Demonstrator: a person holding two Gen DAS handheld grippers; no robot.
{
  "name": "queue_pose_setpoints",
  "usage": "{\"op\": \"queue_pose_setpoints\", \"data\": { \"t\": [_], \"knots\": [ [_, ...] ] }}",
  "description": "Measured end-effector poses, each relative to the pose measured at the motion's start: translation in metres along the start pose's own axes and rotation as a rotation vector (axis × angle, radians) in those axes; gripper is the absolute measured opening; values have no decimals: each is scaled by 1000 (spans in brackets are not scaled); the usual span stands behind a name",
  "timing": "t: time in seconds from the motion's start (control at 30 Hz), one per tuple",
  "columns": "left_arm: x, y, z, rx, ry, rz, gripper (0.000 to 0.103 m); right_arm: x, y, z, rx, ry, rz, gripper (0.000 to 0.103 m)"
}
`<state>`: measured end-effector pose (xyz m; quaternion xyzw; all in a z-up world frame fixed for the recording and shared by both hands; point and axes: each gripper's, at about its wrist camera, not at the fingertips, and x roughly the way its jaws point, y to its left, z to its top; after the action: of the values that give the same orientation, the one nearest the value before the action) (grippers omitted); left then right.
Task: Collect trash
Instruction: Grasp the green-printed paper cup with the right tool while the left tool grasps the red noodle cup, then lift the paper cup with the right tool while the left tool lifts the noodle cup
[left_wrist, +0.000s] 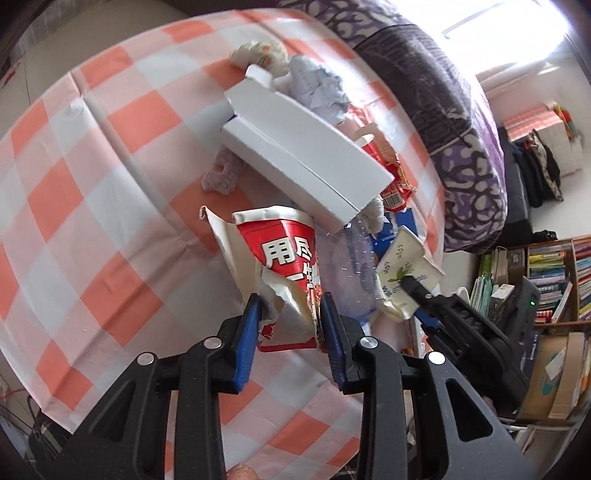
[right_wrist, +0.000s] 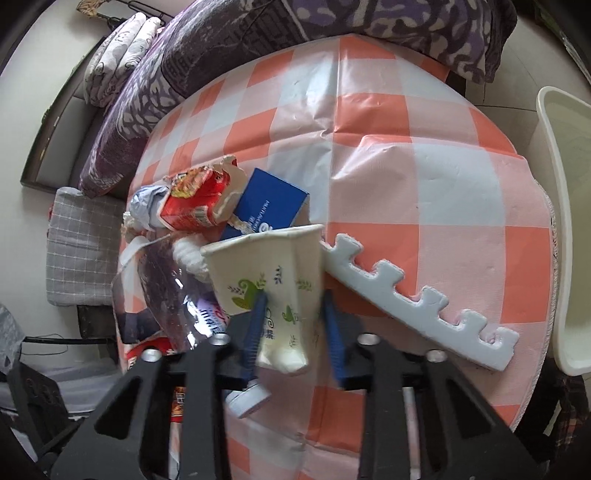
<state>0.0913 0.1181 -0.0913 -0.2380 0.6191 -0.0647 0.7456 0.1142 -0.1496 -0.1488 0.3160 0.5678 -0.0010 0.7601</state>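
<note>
Torn red wrapper (left_wrist: 284, 266) reading "用尽"

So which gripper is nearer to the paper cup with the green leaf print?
Right. The right gripper has the paper cup between its fingers. The left gripper sits beside it, straddling a torn red wrapper.

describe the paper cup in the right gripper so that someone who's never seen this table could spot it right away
On the table with the orange and white checked cloth, a heap of trash lies near one edge. At the heap's near side the right gripper has its blue fingers on either side of a crumpled paper cup. It is the only cream item printed with green leaf swirls, beside a notched white foam strip.
</note>
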Motion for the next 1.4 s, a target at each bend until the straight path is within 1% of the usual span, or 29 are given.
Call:
{"op": "queue_pose_setpoints", "data": {
  "t": [0.07, 0.17, 0.23, 0.33, 0.4, 0.47, 0.57, 0.63, 0.67, 0.7, 0.73, 0.77, 0.83, 0.87, 0.93, 0.97, 1.03, 1.13, 1.2, 1.33, 1.4],
  "knots": [
    [-7, -5, 0, 20, -31, -1, 33, -2, 4, -3, -12, -8, -6, 23],
    [-17, -15, 0, 52, -78, -1, 33, -16, 16, -9, -72, -55, -11, 21],
    [-25, -23, -2, 80, -121, -17, 33, -30, 23, -12, -110, -92, -9, 21],
    [-35, -36, -6, 135, -191, -13, 33, -53, 29, -15, -154, -152, 2, 21],
    [-38, -43, -7, 161, -221, -17, 25, -65, 30, -16, -168, -184, 10, 21],
    [-39, -48, -8, 183, -238, -22, 21, -78, 26, -17, -172, -201, 32, 21],
    [-37, -55, -12, 208, -246, -15, 20, -90, 21, -17, -165, -212, 59, 21],
    [-34, -57, -13, 215, -232, -8, 21, -96, 17, -18, -161, -223, 60, 21],
    [-31, -57, -12, 213, -215, 9, 24, -98, 15, -20, -161, -225, 61, 21],
    [-27, -55, -11, 208, -188, 39, 44, -101, 12, -20, -165, -225, 56, 21],
    [-24, -51, -15, 198, -161, 66, 54, -101, 11, -24, -169, -228, 50, 21],
    [-19, -47, -15, 179, -130, 91, 68, -101, 9, -25, -175, -227, 41, 21],
    [-7, -36, -18, 144, -54, 130, 68, -100, 7, -28, -188, -222, 24, 21],
    [-2, -29, -20, 123, -19, 136, 68, -99, 7, -30, -194, -219, 18, 21],
    [5, -14, -22, 71, 25, 142, 68, -98, 8, -33, -212, -212, 6, 21],
    [6, -9, -23, 59, 28, 152, 68, -97, 9, -34, -218, -209, 3, 21],
    [3, -2, -24, 61, 3, 192, 68, -95, 11, -36, -229, -202, 4, 21],
    [6, 7, -24, 46, -10, 247, 74, -93, 16, -39, -242, -194, 14, 21],
    [16, 14, -23, 17, 18, 264, 74, -92, 20, -42, -254, -194, 15, 21],
    [39, 23, -24, -22, 92, 273, 74, -90, 23, -46, -270, -190, 9, 22],
    [46, 28, -26, -41, 118, 266, 73, -90, 21, -46, -266, -188, 7, 22]
  ]
}}
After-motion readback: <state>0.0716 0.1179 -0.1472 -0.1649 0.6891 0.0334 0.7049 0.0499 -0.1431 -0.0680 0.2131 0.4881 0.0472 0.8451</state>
